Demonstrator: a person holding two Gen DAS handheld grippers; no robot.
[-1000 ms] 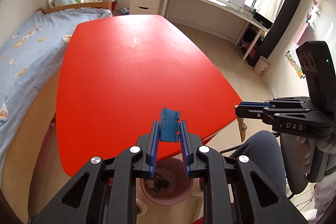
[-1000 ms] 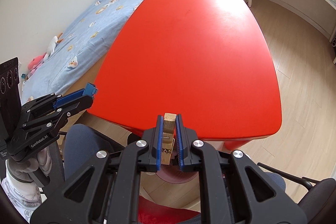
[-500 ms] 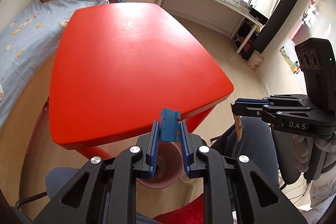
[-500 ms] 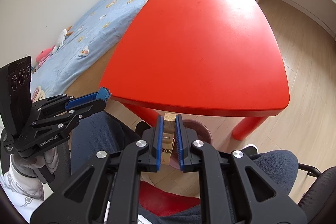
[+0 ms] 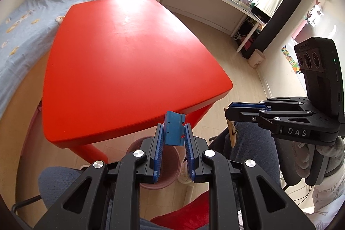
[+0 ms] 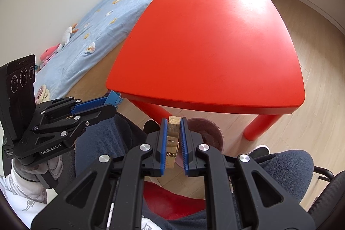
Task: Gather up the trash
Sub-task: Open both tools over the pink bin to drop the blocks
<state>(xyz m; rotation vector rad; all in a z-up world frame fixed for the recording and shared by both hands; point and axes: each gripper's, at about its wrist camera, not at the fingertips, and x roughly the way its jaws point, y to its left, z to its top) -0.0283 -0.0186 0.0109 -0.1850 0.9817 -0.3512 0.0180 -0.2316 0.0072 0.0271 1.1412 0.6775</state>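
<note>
**Both grippers loaded, bin waiting below the table's near edge**

Here you sit at the near edge of the red table (image 5: pixel 129 61), each hand carrying one piece of trash. Your left gripper (image 5: pixel 173 137) is closed down to the width of a blue plastic scrap (image 5: pixel 174 130), which stands upright between the pads with its top poking above the tips. Your right gripper (image 6: pixel 173 135) is closed just as narrowly on a small wooden block (image 6: pixel 172 137), held upright with a metal clip or spring showing low on its side.

The pink bin (image 6: pixel 210 133) stands on the floor just past your knees, beneath the near edge of the table and between its two near legs. In the left wrist view the same bin (image 5: pixel 170 165) lies directly under the left gripper's fingers; in the right wrist view it sits just right of the block.

The step in hand looks like the carry to the bin, with nothing yet dropped. The next move probably calls for lowering each gripper over the bin's mouth and parting the jaws only once the piece hangs inside the rim.

Room is tight below: your legs flank the bin, the table's near edge overhangs it, and the near right table leg (image 6: pixel 258 128) stands close beside it. The two grippers are apart, side by side, so take the drops one at a time.
</note>
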